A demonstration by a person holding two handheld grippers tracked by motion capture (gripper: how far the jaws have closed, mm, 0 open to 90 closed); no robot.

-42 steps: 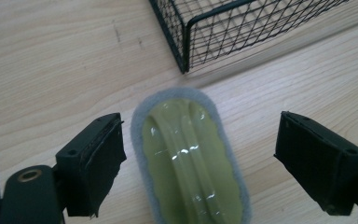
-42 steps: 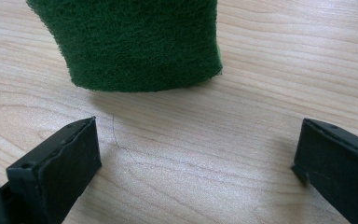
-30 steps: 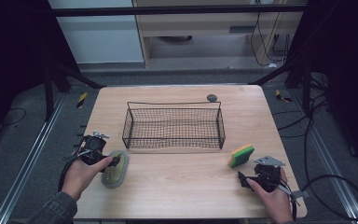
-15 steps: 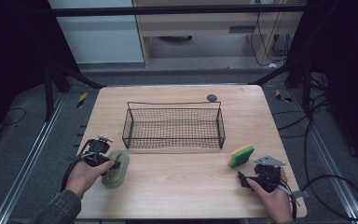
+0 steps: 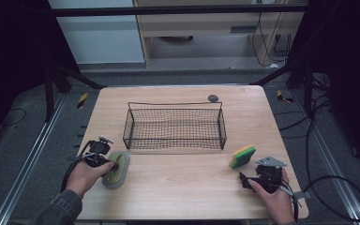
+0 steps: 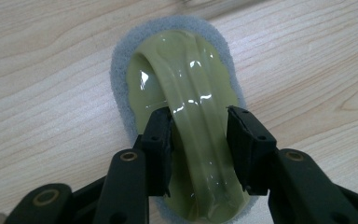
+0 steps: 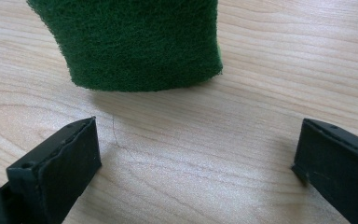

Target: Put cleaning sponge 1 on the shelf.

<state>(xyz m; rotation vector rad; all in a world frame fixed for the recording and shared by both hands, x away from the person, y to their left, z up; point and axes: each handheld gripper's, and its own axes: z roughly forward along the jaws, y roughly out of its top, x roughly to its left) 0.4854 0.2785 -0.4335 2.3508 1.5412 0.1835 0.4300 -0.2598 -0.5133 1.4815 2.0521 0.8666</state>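
Note:
A grey oval scrubber pad (image 5: 117, 171) with a glossy olive handle (image 6: 186, 93) lies on the wooden table at the front left. My left gripper (image 6: 198, 126) has just been closing and is now shut on that handle, one pad pressing each side. In the high view the left gripper (image 5: 114, 165) sits over the pad's near end. A yellow sponge with a green scouring face (image 5: 242, 156) lies at the front right. My right gripper (image 5: 242, 178) rests just in front of it. In the right gripper view it (image 7: 196, 154) stands open with bare table between its pads, and the sponge's green side (image 7: 130, 42) lies beyond.
A black wire basket (image 5: 176, 105) stands in the middle of the table, with nothing in it. A small dark round object (image 5: 213, 98) lies behind it near the far edge. Bare wood (image 5: 178, 178) stretches between the two hands.
The left gripper's jaws have narrowed around the scrubber's handle, and the left hand has shifted slightly toward it. The right hand and the sponge have not moved.

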